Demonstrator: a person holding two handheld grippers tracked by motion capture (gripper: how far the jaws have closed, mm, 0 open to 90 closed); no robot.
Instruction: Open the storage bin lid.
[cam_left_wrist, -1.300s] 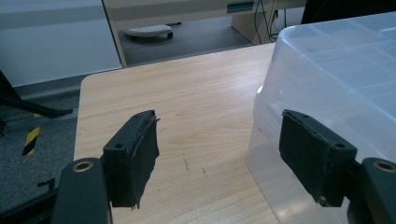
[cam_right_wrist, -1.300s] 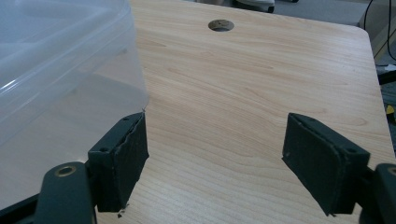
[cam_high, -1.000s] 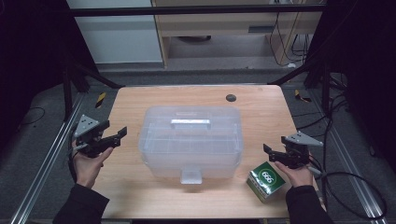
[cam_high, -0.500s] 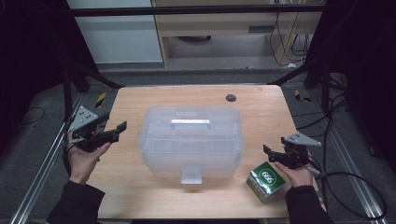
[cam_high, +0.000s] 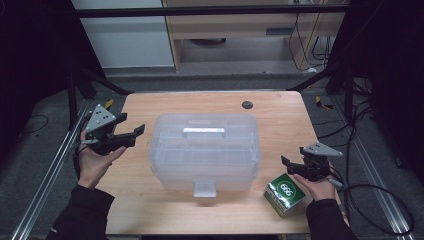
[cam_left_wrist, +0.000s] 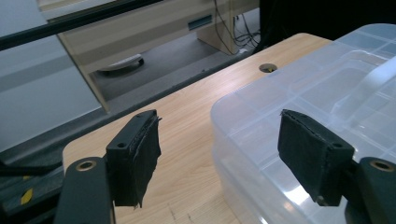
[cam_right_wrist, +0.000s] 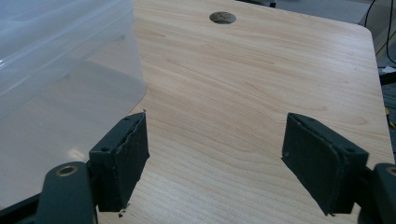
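Table comes first: a pale wooden top with a dark round hole near its far edge, toward the right corner. In the middle of it stands the clear plastic box, lid on, a handle lying flat in the top and a latch tab hanging at the front wall facing the person; the latch looks closed, so by my reading the box is not yet opened and nothing has gone in or out of it. Near the front right corner of the table sits a small green carton, just beside the right hand and well apart from the box. The left gripper hangs above the left edge of the table, pointing toward the box lid, jaws wide and empty; in the left gripper view the near corner of the lid lies just ahead of the pads, with no contact. The right gripper sits low near the right edge, jaws also wide, bare wood between them in the right gripper view. The work seems to be at its very start: reaching the lid, freeing the latch and dealing with the carton all appear to remain.
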